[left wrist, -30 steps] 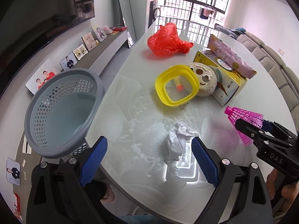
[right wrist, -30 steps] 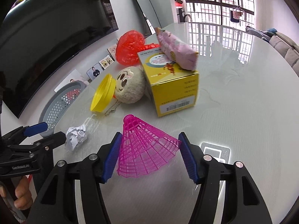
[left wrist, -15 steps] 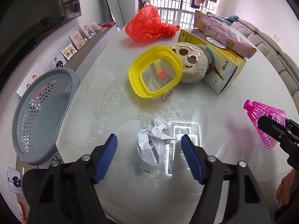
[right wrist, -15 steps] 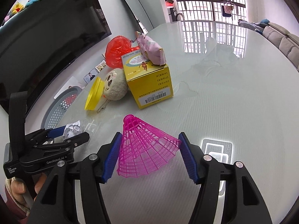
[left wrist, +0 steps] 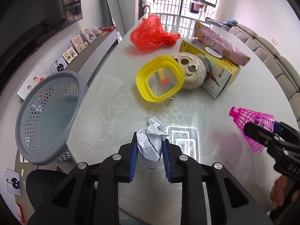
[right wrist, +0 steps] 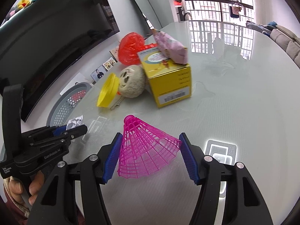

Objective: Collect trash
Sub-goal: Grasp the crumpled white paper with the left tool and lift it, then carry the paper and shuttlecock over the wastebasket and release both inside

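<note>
I have the glossy pale round worktop (left wrist: 112, 101) across most of both views, and the grey perforated plastic basket (left wrist: 46, 116) stands off its edge at the left of the left-wrist frame. I judge the step in hand to be the pick-up of two bits of trash, with the drop into that basket next.

My right gripper (right wrist: 150, 155) holds the pink plastic mesh shuttlecock (right wrist: 144, 150) at lower centre of its frame; the blue fingers (right wrist: 110, 161) are clamped on the skirt. Its long axis runs from the wide skirt near me to the small cap, which points up and slightly left in the frame, away from the camera.

My left gripper (left wrist: 149, 150) sits at lower centre of its frame, fingers (left wrist: 133, 157) drawn in tight on the crumpled white paper ball (left wrist: 151, 142). The ball has no clear axis; it sticks up out of the fingers, and I cannot tell whether it is off the surface.

Next I'd lift the paper clear and swing it left over the basket rim before letting go, keeping it high enough to miss the rim; the shuttlecock has the longer trip across.
</note>
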